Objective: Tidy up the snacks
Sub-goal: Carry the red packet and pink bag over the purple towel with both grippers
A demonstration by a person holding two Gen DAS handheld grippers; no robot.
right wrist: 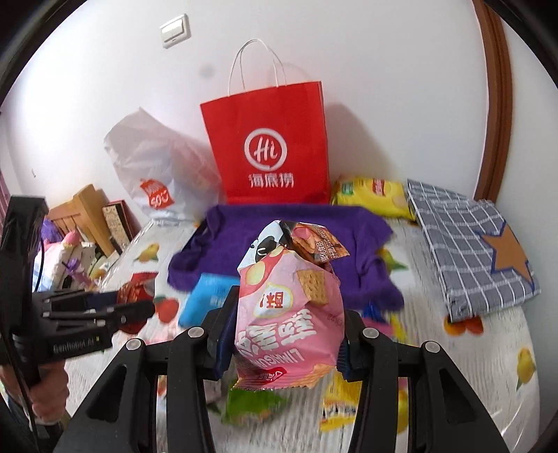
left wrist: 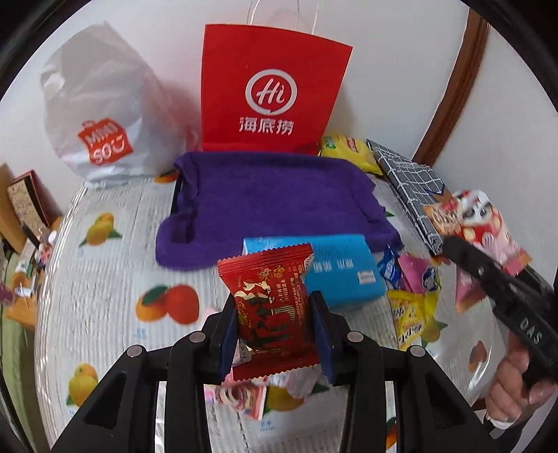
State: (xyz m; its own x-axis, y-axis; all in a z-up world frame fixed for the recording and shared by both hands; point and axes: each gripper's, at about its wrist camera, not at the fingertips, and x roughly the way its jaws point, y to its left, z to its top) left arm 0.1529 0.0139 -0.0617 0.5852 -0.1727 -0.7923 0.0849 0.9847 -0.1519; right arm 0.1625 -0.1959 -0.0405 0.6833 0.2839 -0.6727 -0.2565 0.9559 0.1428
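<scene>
Left wrist: left hand-held gripper [left wrist: 275,331] clamps upright red packet [left wrist: 270,306]; right one [right wrist: 284,334] clamps upright pink bag [right wrist: 287,313].

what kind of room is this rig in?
Probably a home, maybe a bedroom: a table under a fruit-print plastic cover against a white wall with a light switch, a wooden headboard at the left, and a red paper shopping bag amid loose snacks.

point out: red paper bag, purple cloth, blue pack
red paper bag [right wrist: 268,156]: right wrist view, on the white logo on its front.
purple cloth [left wrist: 272,195]: left wrist view, middle of the cloth.
blue pack [left wrist: 343,268]: left wrist view, on its top face.
</scene>
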